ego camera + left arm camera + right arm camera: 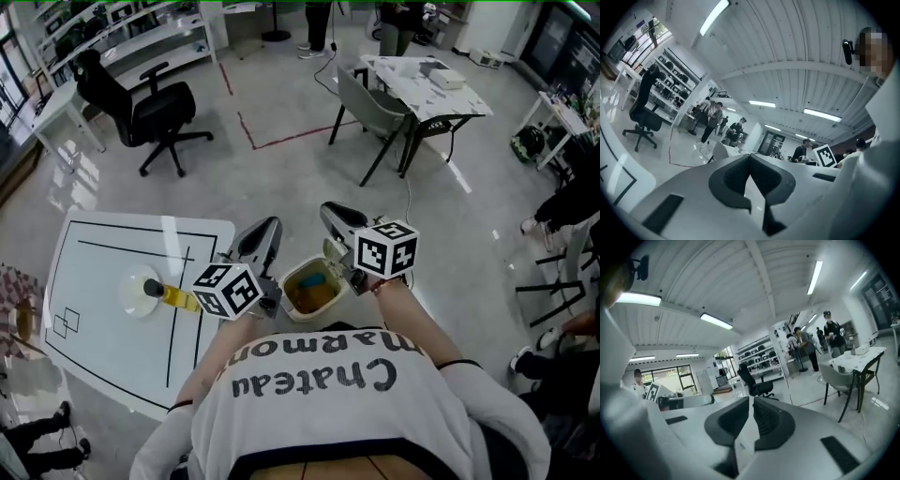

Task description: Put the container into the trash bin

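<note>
A small trash bin [298,302] with a yellow liner stands on the floor just in front of me, between my two grippers. Something blue [314,278] lies inside it. On the white table [103,347] at my left lies a bottle [171,295] of yellow liquid with a dark cap, partly on a pale round plate [134,298]. My left gripper [262,236] [750,157] is held up beside the table's edge, jaws shut and empty. My right gripper [340,218] [751,401] is raised over the bin's far right side, jaws shut with nothing between them.
A black office chair [150,112] stands on the floor ahead at the left. A grey chair [370,108] and a white table [427,86] stand ahead at the right. People stand at the far end of the room; one sits at the right edge.
</note>
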### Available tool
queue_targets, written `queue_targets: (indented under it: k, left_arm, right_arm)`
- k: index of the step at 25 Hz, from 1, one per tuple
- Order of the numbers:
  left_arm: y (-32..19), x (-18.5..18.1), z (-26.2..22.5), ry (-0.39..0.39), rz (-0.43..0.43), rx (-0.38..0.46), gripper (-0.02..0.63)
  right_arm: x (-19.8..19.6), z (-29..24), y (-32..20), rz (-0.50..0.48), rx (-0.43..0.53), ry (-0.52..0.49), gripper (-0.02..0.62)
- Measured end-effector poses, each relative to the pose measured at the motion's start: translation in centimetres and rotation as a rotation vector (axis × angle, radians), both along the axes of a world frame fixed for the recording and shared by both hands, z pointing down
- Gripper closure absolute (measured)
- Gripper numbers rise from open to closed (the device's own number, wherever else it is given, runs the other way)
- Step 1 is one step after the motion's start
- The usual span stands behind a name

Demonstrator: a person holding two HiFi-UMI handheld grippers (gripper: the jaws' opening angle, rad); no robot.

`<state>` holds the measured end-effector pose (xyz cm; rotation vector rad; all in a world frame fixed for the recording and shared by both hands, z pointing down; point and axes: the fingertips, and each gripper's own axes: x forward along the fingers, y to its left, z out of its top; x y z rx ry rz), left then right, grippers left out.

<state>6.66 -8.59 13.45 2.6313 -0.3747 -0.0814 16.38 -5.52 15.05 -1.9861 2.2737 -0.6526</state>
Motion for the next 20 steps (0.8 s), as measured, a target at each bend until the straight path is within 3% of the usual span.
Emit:
queue_targets:
  k: [7,20]
  left_arm:
    - [2.0,1.0,-4.0,0.055,-0.032,0.074,0.583]
    - [8.9,1.8,-4.7,0.096,-0.231,0.096,0.583]
  right_arm:
    - [4.5,-5.6,2.7,0.111,0.135,-0.006,0.546]
    - [6.2,-5.7,7.9,-0.071,0.137,0.023,0.548]
